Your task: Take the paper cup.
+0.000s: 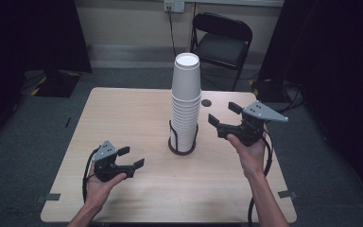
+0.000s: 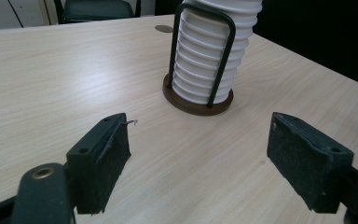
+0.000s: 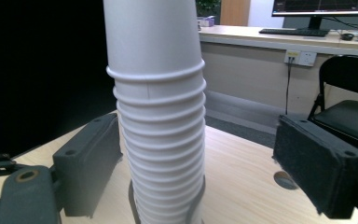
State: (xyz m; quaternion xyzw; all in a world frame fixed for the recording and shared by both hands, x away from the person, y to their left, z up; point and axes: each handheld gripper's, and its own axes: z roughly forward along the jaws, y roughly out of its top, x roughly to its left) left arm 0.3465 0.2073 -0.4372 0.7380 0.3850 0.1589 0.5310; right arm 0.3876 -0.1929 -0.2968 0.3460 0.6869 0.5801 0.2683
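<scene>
A tall stack of white paper cups (image 1: 185, 104) stood upside down in a dark wire holder with a round base (image 1: 181, 145), a little right of the middle of the tabletop (image 1: 123, 118) and nearer its far edge than its near one. The right hand-held gripper (image 1: 223, 114) hung in the air just right of the stack, about halfway up it, its jaws spread apart and gripping nothing; in the right gripper view the stack rose between and beyond the two pads (image 3: 324, 163) without touching them. The left hand-held gripper (image 1: 132, 156) sat low over the near left part of the tabletop, well apart from the holder, jaws released wide and empty. A small dark round spot (image 1: 206, 102) lay on the tabletop behind the stack.
</scene>
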